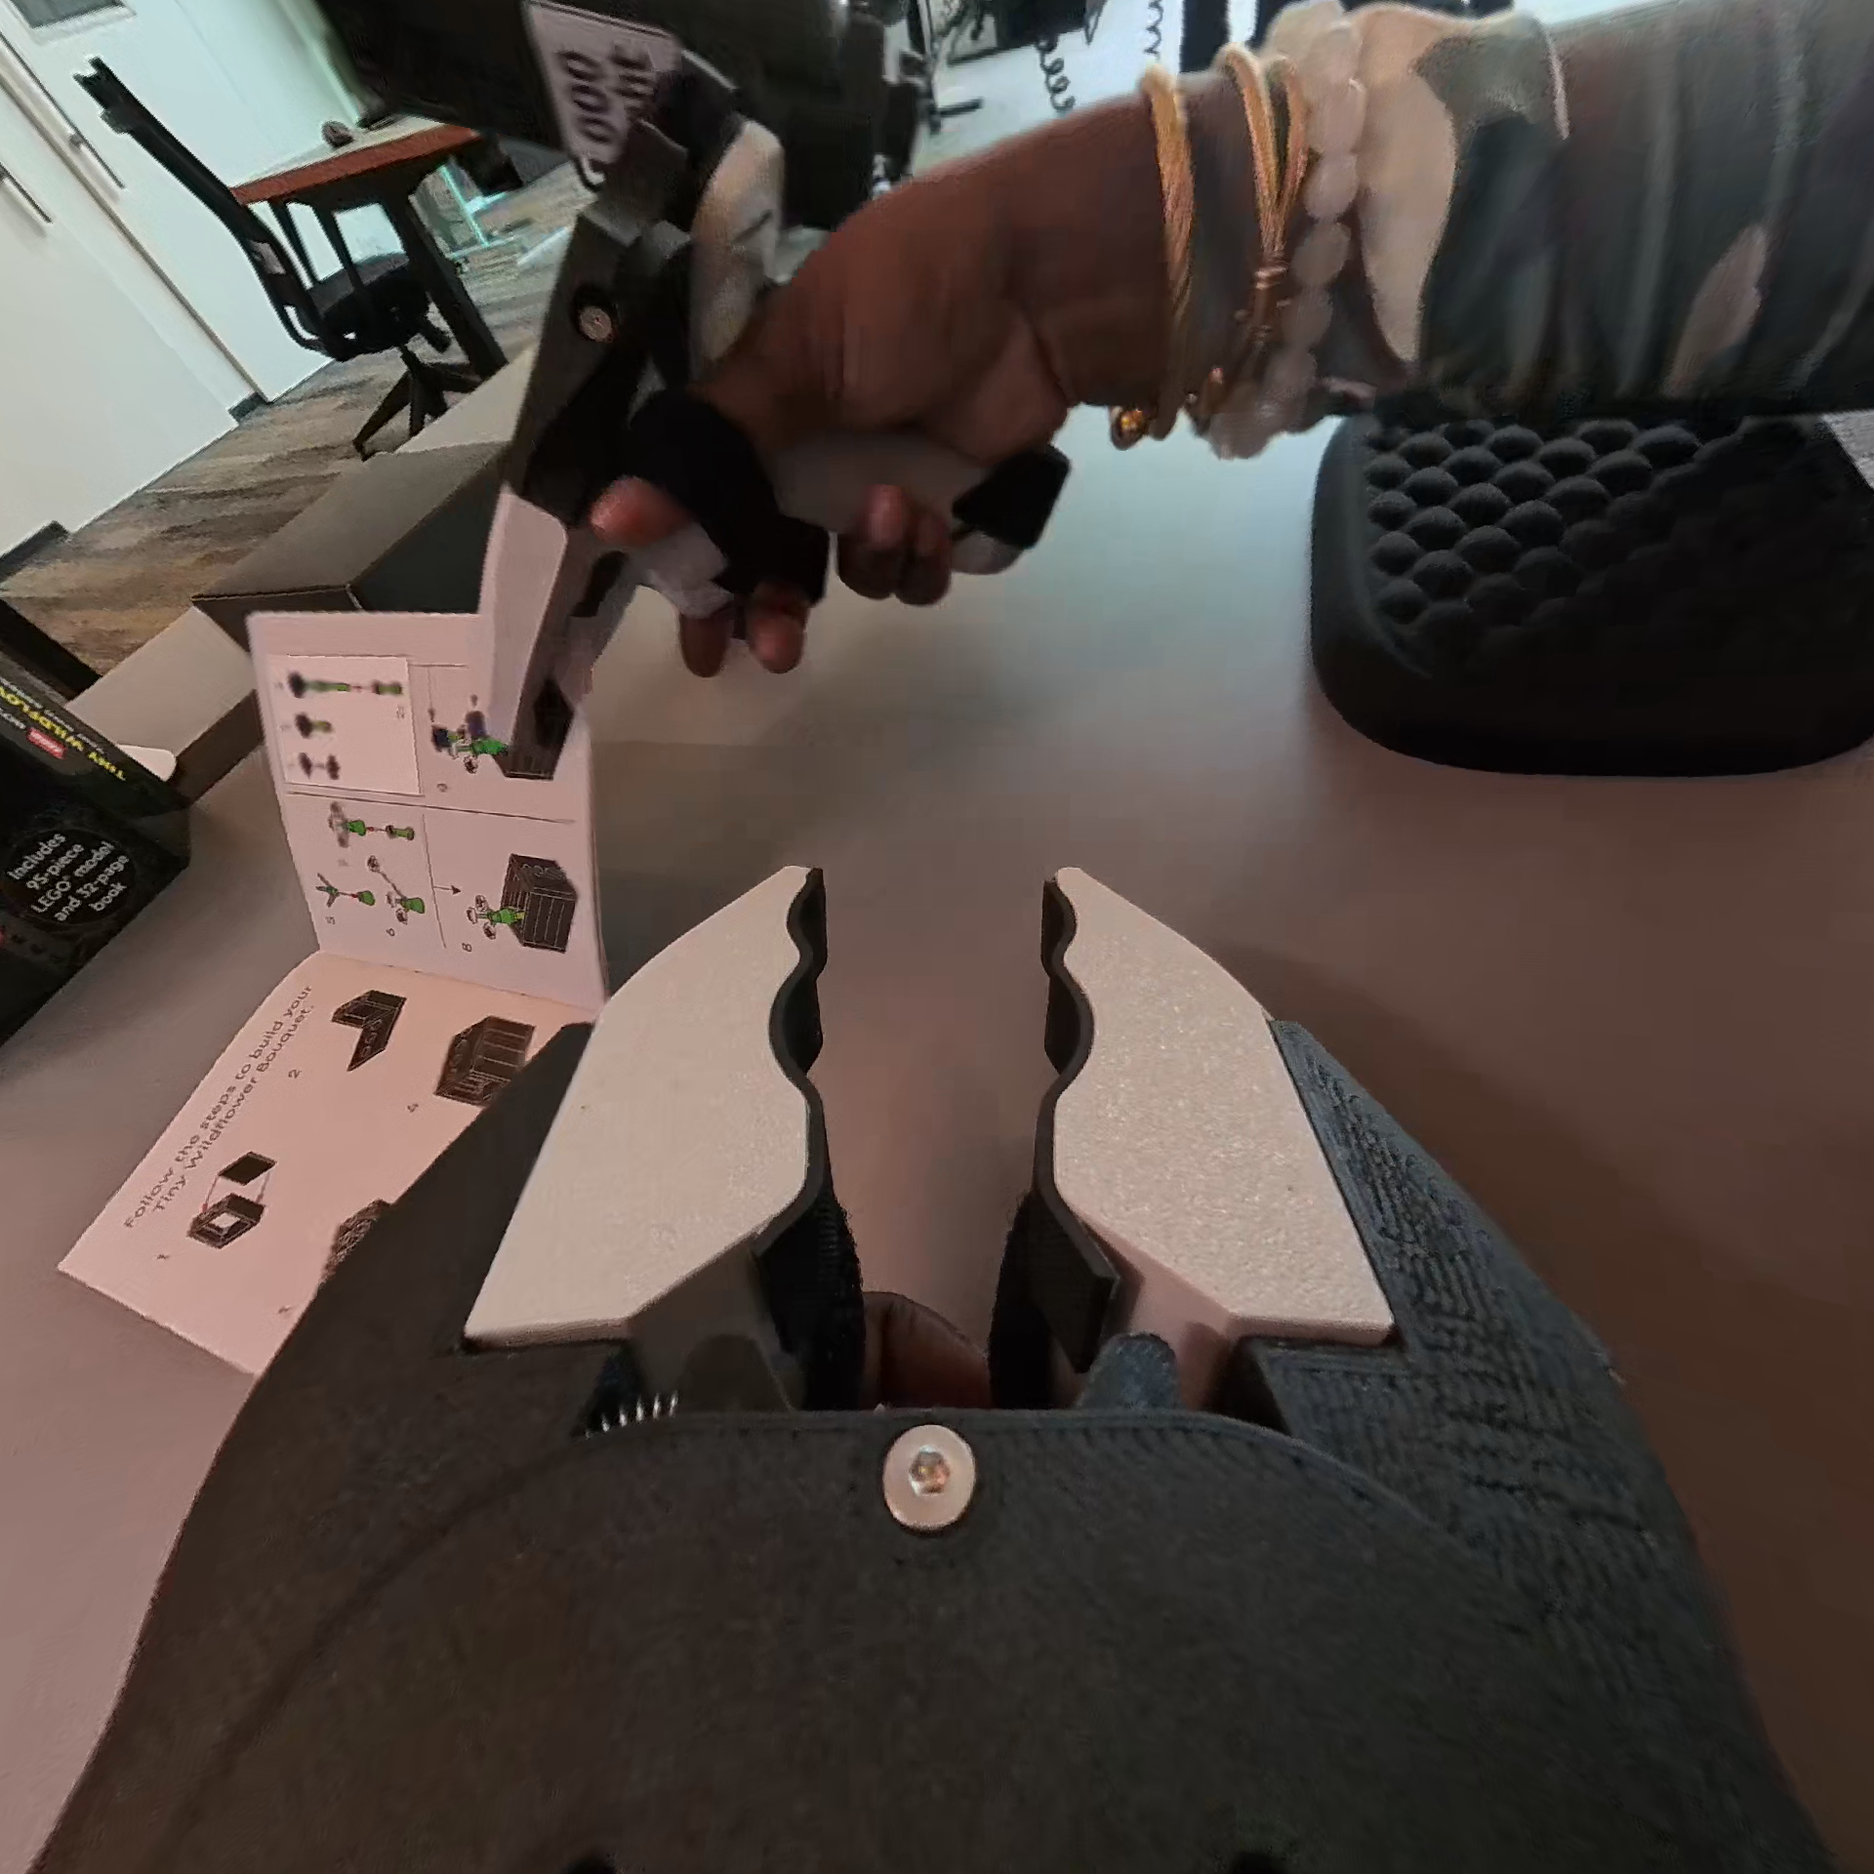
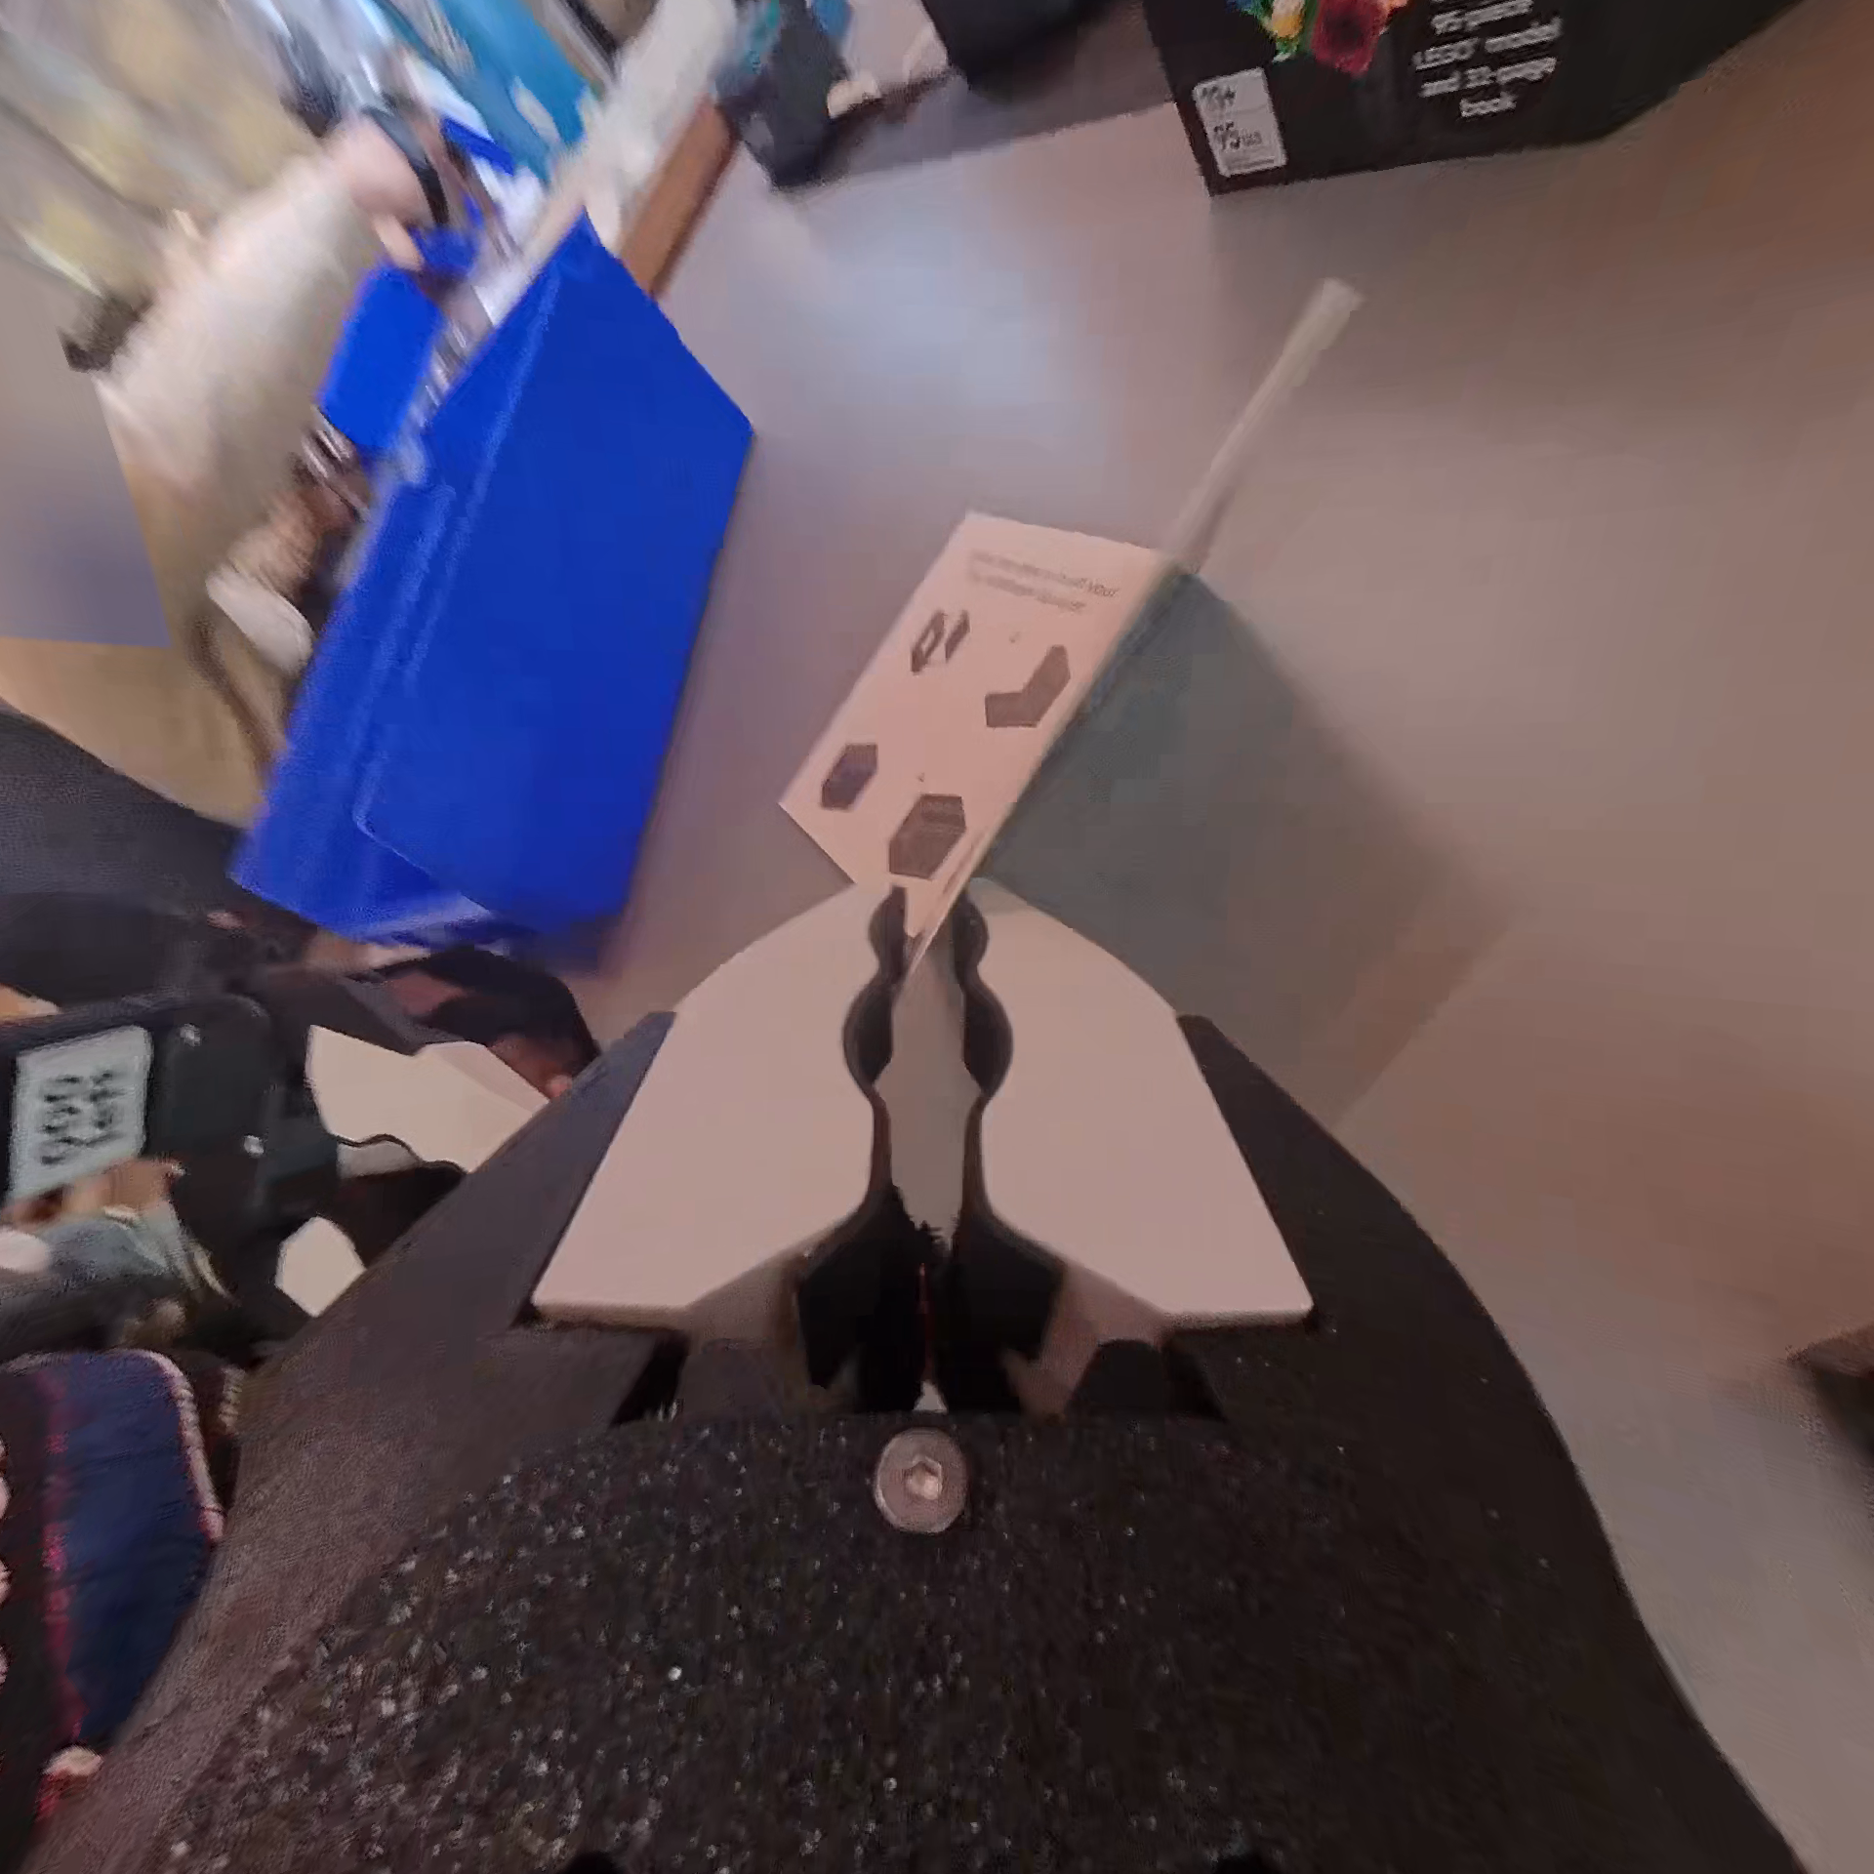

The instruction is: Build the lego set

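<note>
The right gripper (image 2: 928, 918), its wavy grey fingers pinched together, clamps the upper edge of a thin white paper instruction leaflet (image 1: 436, 801), folded upright on the smooth desk (image 1: 1115, 811). The left gripper (image 1: 933, 892) hovers apart, empty, near a glossy black box (image 1: 71, 852) at the desk's left edge.

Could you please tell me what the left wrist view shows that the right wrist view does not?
Only the left wrist view shows the open left gripper, the hand holding the right gripper, bracelets, a black dimpled cushion and an office chair. Only the right wrist view shows the blue bag. Both show the instruction booklet pinched by the right gripper, the black set box and the table.
</note>
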Available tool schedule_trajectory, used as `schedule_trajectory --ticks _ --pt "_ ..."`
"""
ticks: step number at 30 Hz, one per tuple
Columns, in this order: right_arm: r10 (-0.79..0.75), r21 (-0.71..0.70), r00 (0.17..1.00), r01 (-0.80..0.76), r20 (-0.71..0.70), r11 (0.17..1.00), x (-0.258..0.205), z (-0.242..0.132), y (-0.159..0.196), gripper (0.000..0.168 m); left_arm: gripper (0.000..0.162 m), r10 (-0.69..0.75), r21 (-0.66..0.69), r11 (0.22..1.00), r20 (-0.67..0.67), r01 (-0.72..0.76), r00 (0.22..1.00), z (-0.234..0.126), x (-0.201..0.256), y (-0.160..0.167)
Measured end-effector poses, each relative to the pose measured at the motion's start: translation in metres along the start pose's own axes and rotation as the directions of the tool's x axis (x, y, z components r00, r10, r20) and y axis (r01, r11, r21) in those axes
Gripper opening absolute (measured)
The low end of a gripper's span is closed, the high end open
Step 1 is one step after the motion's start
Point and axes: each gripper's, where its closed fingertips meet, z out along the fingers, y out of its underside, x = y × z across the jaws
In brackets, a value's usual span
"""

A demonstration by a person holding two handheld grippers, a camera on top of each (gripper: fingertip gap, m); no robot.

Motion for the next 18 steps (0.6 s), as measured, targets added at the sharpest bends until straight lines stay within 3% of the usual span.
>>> schedule_trajectory --ticks 3,7,10,12,15,18 --pt "0.072 0.052 0.997 -0.072 0.002 0.996 0.004 -0.010 0.012 0.005 0.041 -0.029 -0.001 1.000 0.063 0.029 0.998 -0.002 -0.012 0.001" --pt "0.160 0.031 0.985 -0.162 0.069 0.986 -0.008 -0.027 0.045 0.004 0.041 -0.062 -0.017 0.998 0.158 0.066 0.985 -0.005 -0.027 0.005" --pt "0.158 -0.002 0.987 -0.158 0.034 0.987 -0.009 -0.038 0.073 0.005 0.036 -0.052 -0.047 0.997 0.192 0.062 0.980 -0.003 -0.029 0.009" --pt "0.116 -0.010 0.993 -0.116 -0.030 0.993 -0.009 -0.042 0.087 0.009 0.020 0.024 -0.142 0.990 0.206 0.005 0.978 0.001 -0.029 0.020" --pt "0.001 -0.055 0.986 -0.010 -0.165 0.998 -0.009 -0.047 0.097 0.016 0.011 0.081 -0.263 0.964 0.169 -0.034 0.982 0.010 -0.022 0.036" --pt "-0.208 -0.190 0.912 0.148 -0.353 0.971 0.001 -0.057 0.100 0.029 0.001 0.075 -0.360 0.932 0.106 -0.032 0.992 0.017 -0.013 0.051"
